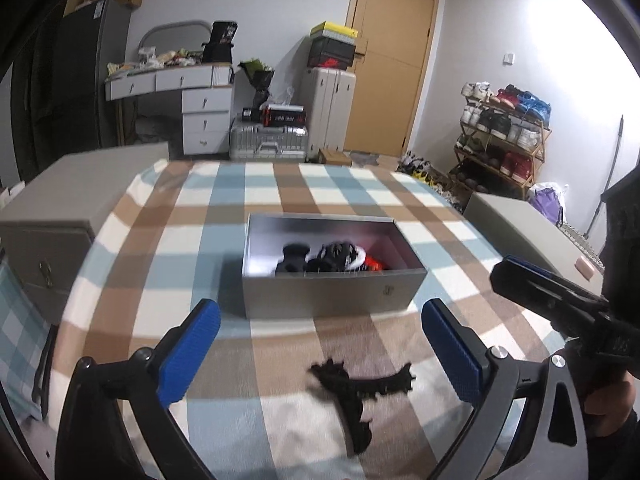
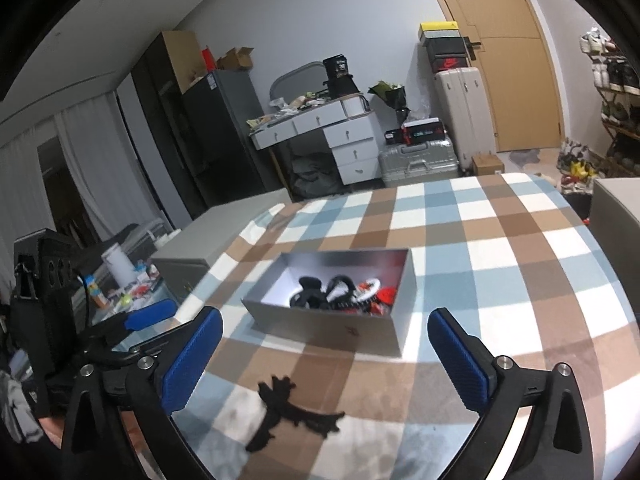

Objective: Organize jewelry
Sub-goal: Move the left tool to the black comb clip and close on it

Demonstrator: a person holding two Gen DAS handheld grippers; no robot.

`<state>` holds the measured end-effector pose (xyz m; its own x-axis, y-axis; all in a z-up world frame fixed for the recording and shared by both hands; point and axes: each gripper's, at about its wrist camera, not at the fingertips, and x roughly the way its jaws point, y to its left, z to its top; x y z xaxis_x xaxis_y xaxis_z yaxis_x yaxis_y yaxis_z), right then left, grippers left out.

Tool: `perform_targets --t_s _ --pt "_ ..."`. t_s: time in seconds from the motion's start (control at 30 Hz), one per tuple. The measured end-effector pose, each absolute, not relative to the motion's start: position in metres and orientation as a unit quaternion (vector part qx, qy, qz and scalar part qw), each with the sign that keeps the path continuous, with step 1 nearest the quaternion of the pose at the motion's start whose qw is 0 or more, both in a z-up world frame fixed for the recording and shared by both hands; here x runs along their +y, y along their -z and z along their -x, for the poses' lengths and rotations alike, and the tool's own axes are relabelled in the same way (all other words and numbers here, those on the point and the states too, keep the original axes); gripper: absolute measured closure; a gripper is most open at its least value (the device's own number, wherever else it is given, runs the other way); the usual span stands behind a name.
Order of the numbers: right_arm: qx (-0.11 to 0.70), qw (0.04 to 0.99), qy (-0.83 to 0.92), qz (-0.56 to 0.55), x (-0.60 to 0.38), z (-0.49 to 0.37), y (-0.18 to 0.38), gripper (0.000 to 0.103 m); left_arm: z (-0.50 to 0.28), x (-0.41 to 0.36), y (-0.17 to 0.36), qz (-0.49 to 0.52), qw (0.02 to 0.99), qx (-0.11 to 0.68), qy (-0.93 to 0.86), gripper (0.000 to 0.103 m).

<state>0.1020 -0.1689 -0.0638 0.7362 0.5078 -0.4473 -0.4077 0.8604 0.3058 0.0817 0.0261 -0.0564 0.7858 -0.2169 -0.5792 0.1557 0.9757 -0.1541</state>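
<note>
Jewelry (image 1: pixel 332 258) heaped in open grey box (image 1: pixel 332 292), checked tablecloth (image 1: pixel 280 196)

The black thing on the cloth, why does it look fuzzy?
Left wrist view: the black piece is smeared, probably by motion, and the box is a little soft. Right wrist view: the piece is also blurred, and the fisheye lens bends the table edge.

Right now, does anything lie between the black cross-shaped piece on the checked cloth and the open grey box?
Nothing visible: only bare checked cloth separates the black cross-shaped piece from the open grey box.
</note>
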Motion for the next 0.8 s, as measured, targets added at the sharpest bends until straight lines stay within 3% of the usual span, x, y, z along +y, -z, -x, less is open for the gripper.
perform_targets --t_s 0.63,0.8 --pt "0.321 0.927 -0.181 -0.072 -0.187 -0.063 0.122 0.000 -0.066 0.010 0.115 0.045 0.895 0.428 0.122 0.005" --pt "0.323 0.927 -0.176 -0.066 -0.185 -0.061 0.128 0.000 -0.062 0.015 0.113 0.064 0.893 0.423 0.140 0.005"
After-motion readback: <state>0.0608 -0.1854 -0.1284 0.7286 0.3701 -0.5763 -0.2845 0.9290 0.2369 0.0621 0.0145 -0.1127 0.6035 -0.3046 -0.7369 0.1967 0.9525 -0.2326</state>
